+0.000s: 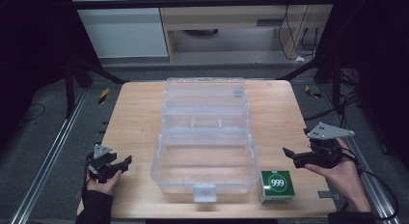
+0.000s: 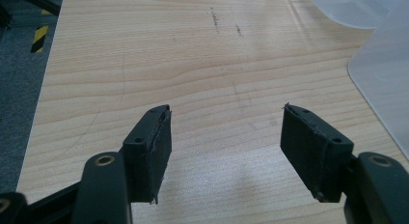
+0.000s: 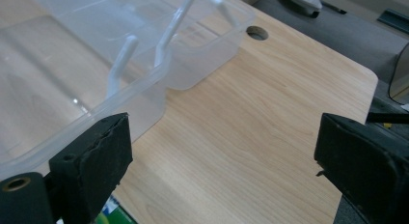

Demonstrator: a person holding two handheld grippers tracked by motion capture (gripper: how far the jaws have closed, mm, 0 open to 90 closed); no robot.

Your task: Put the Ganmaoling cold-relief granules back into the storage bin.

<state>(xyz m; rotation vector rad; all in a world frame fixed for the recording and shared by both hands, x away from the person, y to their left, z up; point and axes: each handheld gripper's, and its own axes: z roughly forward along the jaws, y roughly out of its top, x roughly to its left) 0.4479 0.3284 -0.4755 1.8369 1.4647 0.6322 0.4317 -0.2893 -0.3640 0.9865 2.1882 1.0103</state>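
Pale wood-grain table under dim light, grey floor and dark frame rails around it, cabinets and cables beyond the far edge.

Left gripper, held in the left hand near the table's front left corner: jaws spread wide, nothing between them, bare wood beneath. Seen along its own jaws, faint dark scuffs on the grain ahead and a clear plastic edge at the far right.

Right gripper, in the right hand at the table's right edge, grey three-cornered plate on top: jaws also wide apart and empty. Seen along its own jaws, bare wood between the pads, a round hole in the tabletop farther ahead.

Between the two grippers, clear plastic case, lid thrown open away from the person, empty, transparent with rounded corners, a latch tab on its near wall and two thin white arms linking the halves.

Just below and left of the right gripper, touching the case's near right corner, small green and white box printed "999" in a white ring on its top face.
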